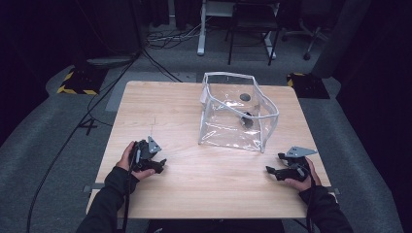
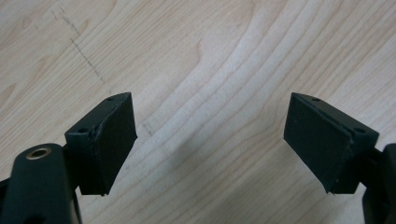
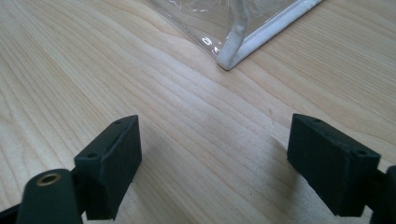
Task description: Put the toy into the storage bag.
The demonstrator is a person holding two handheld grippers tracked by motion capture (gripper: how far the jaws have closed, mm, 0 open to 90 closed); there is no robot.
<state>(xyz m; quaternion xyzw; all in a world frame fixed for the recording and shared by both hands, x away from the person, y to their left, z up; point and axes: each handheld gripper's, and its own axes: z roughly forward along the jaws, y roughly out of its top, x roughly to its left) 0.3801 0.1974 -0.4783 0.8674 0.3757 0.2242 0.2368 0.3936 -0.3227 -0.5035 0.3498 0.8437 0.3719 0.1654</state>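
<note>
A: Entry. Landmark is the clear bag (image 1: 238, 112), a see-through box-shaped bag with white piping, standing upright with its mouth open on the far half of the worktop (image 1: 184, 189).

B: Contents?

A: Two dark round items (image 1: 245, 97) show through its walls; I cannot tell what they are.

B: Left hand-held gripper (image 1: 156, 166)?

A: Resting on the worktop, near side of the bag and off to its left, well apart from it. In the left gripper view its jaws stand wide apart, bare wood grain between them, nothing held. A faint pencil line (image 2: 84, 55) runs across the wood beyond the jaws.

B: Right hand-held gripper (image 1: 273, 171)?

A: Also on the worktop, near side of the bag and to its right, close to the bag's near right corner but not touching. Jaws apart, nothing between them. In the right gripper view the bag's white-piped bottom corner (image 3: 229, 58) sits just beyond the jaws, slightly right of centre.

B: Hands?

A: Each wrapped around its gripper body, dark sleeves coming in from the near edge. Grey plate (image 1: 300, 151) on top of the right one faces up.
</note>
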